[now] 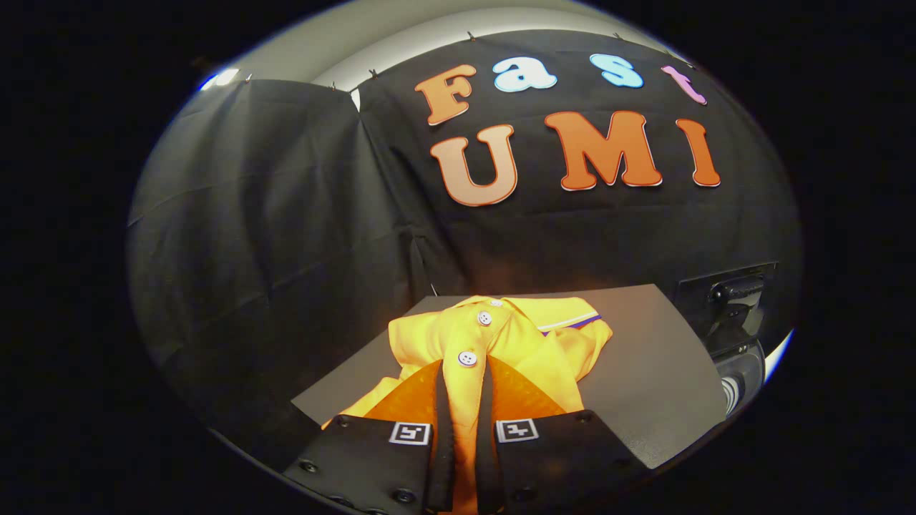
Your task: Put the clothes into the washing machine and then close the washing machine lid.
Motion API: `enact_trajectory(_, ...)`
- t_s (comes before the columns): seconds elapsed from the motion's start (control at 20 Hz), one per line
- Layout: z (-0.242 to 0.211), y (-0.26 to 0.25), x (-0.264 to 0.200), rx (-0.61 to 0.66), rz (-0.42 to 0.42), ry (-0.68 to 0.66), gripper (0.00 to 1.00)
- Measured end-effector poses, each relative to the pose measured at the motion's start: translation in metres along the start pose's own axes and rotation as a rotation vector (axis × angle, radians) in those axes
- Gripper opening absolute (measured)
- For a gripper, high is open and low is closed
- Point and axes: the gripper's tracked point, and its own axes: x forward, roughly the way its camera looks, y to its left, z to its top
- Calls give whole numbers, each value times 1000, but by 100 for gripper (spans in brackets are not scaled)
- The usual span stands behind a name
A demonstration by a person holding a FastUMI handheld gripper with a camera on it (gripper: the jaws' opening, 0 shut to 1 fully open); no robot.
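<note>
— Yellow cloth, that's most of what I see in the lower middle of the frame. It's the shirt [494, 343], bunched up on a grey table [658, 372], with two white buttons [467, 358] running up its front strip.

— And your gripper?

— My gripper [464, 386] sits at the bottom centre. Its two fingers [442, 400] stand close together, and a narrow fold of the shirt's buttoned strip runs between them. Both fingers look pressed against that fold, so I'd call it a pinch on the shirt.

— Where does the shirt lie against the fingers?

— Part of it is between them, and the rest spreads just ahead and to either side. The collar, with a thin striped edge, lies beyond the fingertips toward the back of the table.

— What about the washing machine?

— At the right edge of the frame, past the table's right side, I see a dark box with a black handle [737, 290], and below it a rounded grey and white part [741, 379]. I cannot tell whether that is the machine or its lid.

— Anything else?

— Black cloth [272, 214] hangs behind the table, filling the upper and left parts of the frame.
</note>
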Motion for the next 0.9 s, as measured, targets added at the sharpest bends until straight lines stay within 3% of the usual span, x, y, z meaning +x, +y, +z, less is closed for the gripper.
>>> enact_trajectory(0.55, 83, -6, -52, 18, 17, -214, 20)
enact_trajectory(0.9, 130, -65, -86, -15, 8, -278, 20)
